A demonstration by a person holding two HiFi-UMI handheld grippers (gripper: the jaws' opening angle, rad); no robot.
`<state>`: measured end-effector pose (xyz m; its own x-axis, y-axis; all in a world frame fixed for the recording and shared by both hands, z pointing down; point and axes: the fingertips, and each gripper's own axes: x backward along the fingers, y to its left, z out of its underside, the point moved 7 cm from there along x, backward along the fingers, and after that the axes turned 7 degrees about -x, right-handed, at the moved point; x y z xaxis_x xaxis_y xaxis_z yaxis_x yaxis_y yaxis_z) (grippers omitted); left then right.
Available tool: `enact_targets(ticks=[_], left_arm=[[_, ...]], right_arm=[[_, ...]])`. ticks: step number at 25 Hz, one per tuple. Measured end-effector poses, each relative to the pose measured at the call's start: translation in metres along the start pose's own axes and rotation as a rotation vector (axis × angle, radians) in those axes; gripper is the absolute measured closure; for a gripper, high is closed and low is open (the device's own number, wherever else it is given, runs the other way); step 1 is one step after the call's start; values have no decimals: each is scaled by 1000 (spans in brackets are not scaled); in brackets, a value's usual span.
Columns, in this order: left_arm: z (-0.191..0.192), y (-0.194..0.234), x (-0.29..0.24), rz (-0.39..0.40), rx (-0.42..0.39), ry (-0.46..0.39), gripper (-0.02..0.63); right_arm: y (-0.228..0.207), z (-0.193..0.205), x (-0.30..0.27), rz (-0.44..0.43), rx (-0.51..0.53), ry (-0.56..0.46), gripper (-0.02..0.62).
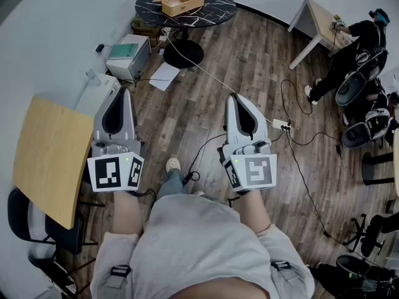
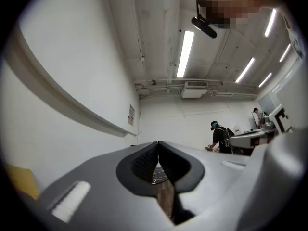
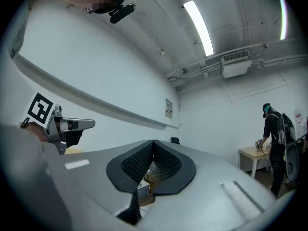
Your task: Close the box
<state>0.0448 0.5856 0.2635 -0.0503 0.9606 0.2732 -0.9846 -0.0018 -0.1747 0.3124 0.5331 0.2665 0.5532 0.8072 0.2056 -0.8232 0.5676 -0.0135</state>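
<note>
Box [image 1: 182,2] sat open on the round dark table [image 1: 215,12] at the far side of the room, well apart from both tools, so the step in hand was, by my reading, the approach and not the closing itself. The left tool [image 1: 120,94] and the right tool [image 1: 236,98] were held out side by side in front of the body, pointing toward the table. In each tool's own view the padded jaws met at their tips, pressed together with nothing pinched, and only floor and far clutter showed through the gap lower down. To do this well, the walk across the wooden floor [image 1: 249,61] probably needed care first. Cables [image 1: 298,143] looped over the boards ahead and to the right, and a white cord [image 1: 206,72] ran from the table's foot toward a power strip [image 1: 282,126], all easy to catch with a shoe. From this far the lid could not be made out, nor which side its hinge lay on, so that was best judged once close. Closed tips likely suited the job, since a lid can be nudged over and pressed flat without a pinch. One tool could steady the box's wall while the other tipped the lid, slowly, so the light wooden box did not slide on the smooth top.
</note>
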Motion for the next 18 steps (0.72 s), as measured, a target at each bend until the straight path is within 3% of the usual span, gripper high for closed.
enact_targets(ticks=[9,18], left_arm=[[-5,-8,9,-4,2,-2,548],[0,-6,-20,15,-4,-3,548]], right_arm=[[-1,-4,13,0,3,-7,591],[-14,1,-10,6,-1,-7,591]])
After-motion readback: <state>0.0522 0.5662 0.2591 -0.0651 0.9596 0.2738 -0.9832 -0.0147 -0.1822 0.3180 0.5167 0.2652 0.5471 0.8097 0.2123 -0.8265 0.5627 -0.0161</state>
